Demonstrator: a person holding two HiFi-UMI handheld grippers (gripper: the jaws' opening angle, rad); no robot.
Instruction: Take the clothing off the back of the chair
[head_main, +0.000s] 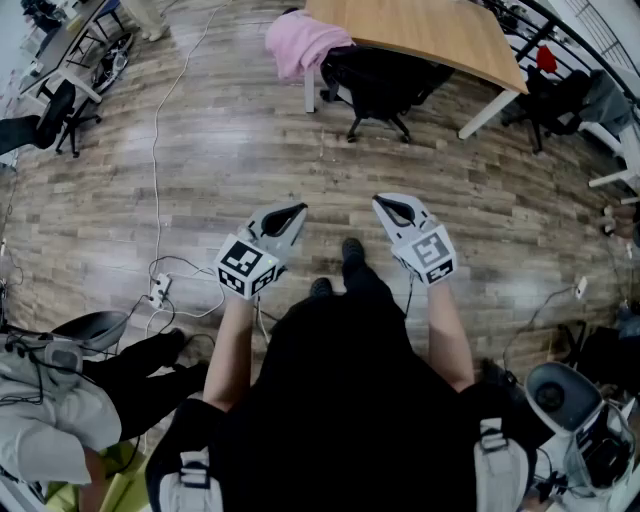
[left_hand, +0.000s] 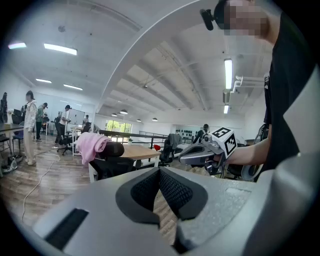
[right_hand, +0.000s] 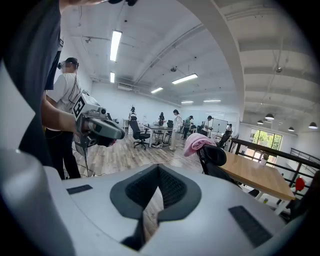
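Soft pink clothing (head_main: 300, 40) over black chair (head_main: 385, 85)

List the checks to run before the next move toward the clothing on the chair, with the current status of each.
1. The pink clothing draped over the back of the chair: ok.
2. The left gripper and right gripper empty: ok.
3. Jaws open for a grasp: not ok, both shut.
4. Chair within reach: not ok, it stands well ahead across the floor.
5. Walking path free: ok, the white cable lies off to the left.
6. Clothing free of snags: cannot tell.
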